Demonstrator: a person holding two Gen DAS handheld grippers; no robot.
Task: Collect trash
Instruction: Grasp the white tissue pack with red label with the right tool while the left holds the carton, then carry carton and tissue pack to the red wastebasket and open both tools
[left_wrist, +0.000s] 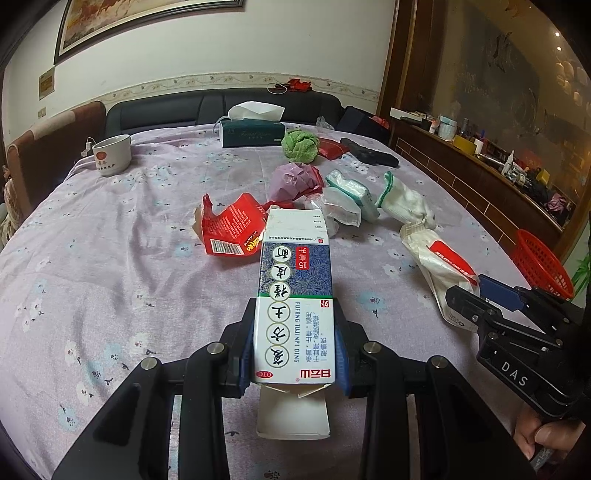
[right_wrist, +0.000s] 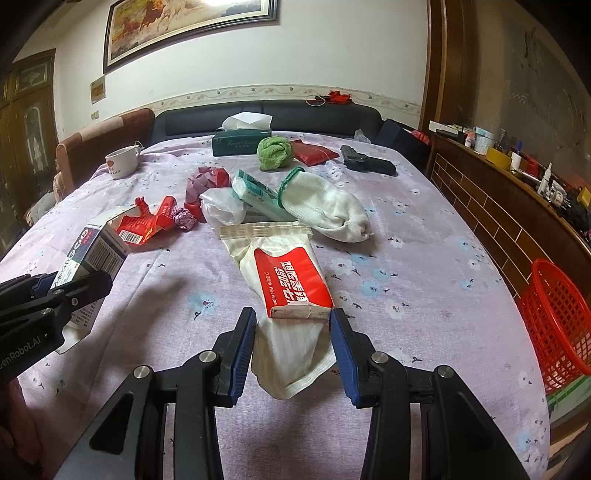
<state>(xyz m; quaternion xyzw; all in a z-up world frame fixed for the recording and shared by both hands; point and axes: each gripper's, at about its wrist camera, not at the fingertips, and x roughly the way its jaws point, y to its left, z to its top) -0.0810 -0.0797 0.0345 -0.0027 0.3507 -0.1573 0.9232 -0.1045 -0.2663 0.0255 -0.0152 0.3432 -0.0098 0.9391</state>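
Biggest risk: right tongs (right_wrist: 293, 332) stand wide open astride the limp wet-wipe pack (right_wrist: 286, 284) on the counter (right_wrist: 424, 258); closing could pinch only the loose flap and drop it before the red basket (right_wrist: 554, 325), far right. Left tongs (left_wrist: 295, 343) clamp the medicine box (left_wrist: 295, 295) at near centre, its open flaps liable to snag. Beyond lie a white glove (right_wrist: 328, 206), torn red carton (left_wrist: 231, 229) and crumpled wrappers, crowding the next picks.

We're looking at two matching black plastic rigs here. The left gripper (left_wrist: 294, 339) and right gripper (right_wrist: 293, 345) both have blue ribbed pads (right_wrist: 242, 354) lining the inner faces of the fingers, plus round silver screws (right_wrist: 208, 356) on the linkage arms. White "DAS" lettering (left_wrist: 514, 373) sits on one body, "enRobot.AI" (right_wrist: 22, 350) on the other. A bit of bare skin, a thumb (left_wrist: 550, 435), shows on the handle.
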